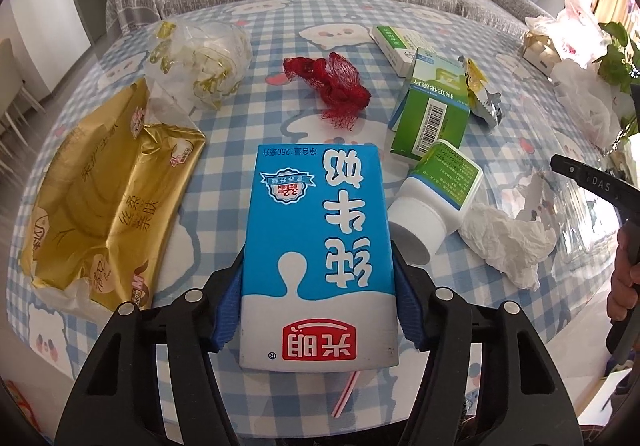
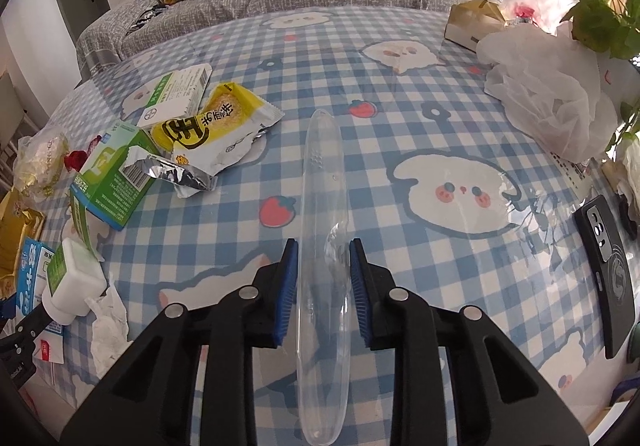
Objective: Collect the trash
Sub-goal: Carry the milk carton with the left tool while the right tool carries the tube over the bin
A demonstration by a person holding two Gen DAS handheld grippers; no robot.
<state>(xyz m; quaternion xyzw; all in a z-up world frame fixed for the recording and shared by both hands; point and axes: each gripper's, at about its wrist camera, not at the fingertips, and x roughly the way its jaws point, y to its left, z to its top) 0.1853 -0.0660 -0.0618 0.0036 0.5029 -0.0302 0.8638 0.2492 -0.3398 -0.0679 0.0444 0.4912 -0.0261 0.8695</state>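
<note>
Trash for me starts between the fingers: my left gripper point(image 1: 318, 310) has its blue pads pressed against both sides of a blue-and-white milk carton point(image 1: 318, 246), a flat rectangular box with white Chinese lettering, a red logo at the near end and a pink-and-white straw point(image 1: 347, 386) poking out beneath it. The carton lies flat over the blue-and-white checked tablecloth point(image 1: 240, 25).

My right gripper point(image 2: 324, 294) has its fingers on either side of a long clear plastic case point(image 2: 322, 246), rounded at both ends and see-through enough that the checks show through it. The pads sit just beside its walls (whether they truly press it, I cannot tell).

Just right of the carton lies a white plastic pill bottle with a green label point(image 1: 434, 197), tipped on its side, touching a crumpled white tissue point(image 1: 508, 242). Beyond it stands a green-and-white medicine box point(image 1: 432, 113), and near the middle a wad of red mesh netting point(image 1: 336, 85). To the left lie a flattened gold foil wrapper point(image 1: 108, 205) and a crinkled clear plastic bag point(image 1: 196, 61). From the right wrist view, a yellow snack packet point(image 2: 216, 129) rests against that box, and a black phone point(image 2: 608, 270) lies well apart at the right edge.
</note>
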